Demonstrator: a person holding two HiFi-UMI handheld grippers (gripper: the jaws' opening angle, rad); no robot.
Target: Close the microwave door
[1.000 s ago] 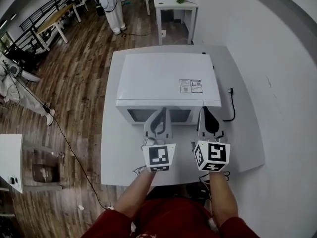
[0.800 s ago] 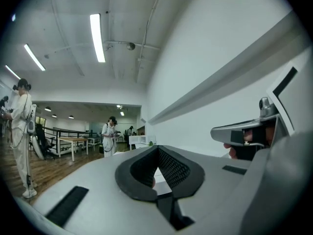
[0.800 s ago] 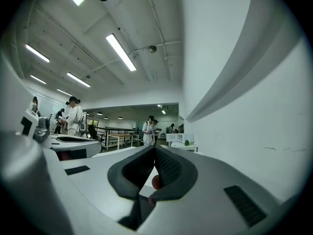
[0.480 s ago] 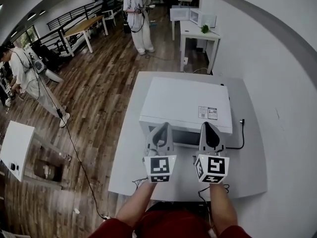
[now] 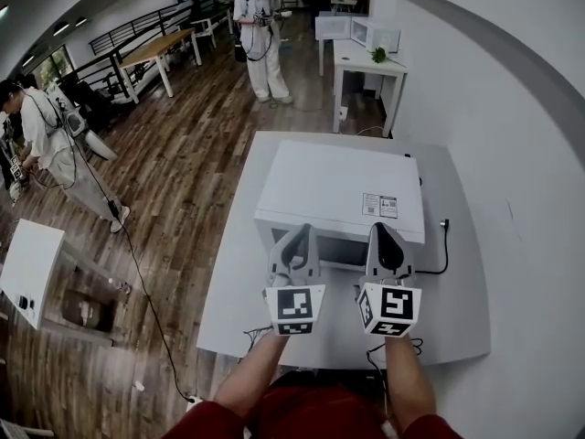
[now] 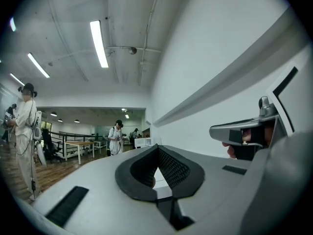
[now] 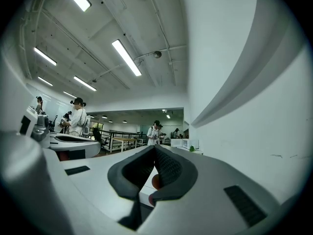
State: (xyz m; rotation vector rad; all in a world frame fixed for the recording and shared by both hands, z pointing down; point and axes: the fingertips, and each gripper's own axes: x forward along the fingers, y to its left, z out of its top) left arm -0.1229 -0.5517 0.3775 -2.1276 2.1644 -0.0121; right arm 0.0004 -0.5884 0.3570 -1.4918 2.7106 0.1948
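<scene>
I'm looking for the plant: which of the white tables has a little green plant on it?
The far table against the wall, beyond the microwave in front of you. Only it carries a plant, beside the appliances there.

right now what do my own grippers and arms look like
Both the left gripper and right gripper have pale grey tapered shells with black ribbed pads inside. Each carries a white cube printed with black square markers. The sleeves are red and leave the forearms bare.

Head cam steep down on microwave (image 5: 340, 190); claw cams level, both seeing wall (image 6: 205, 58).
</scene>
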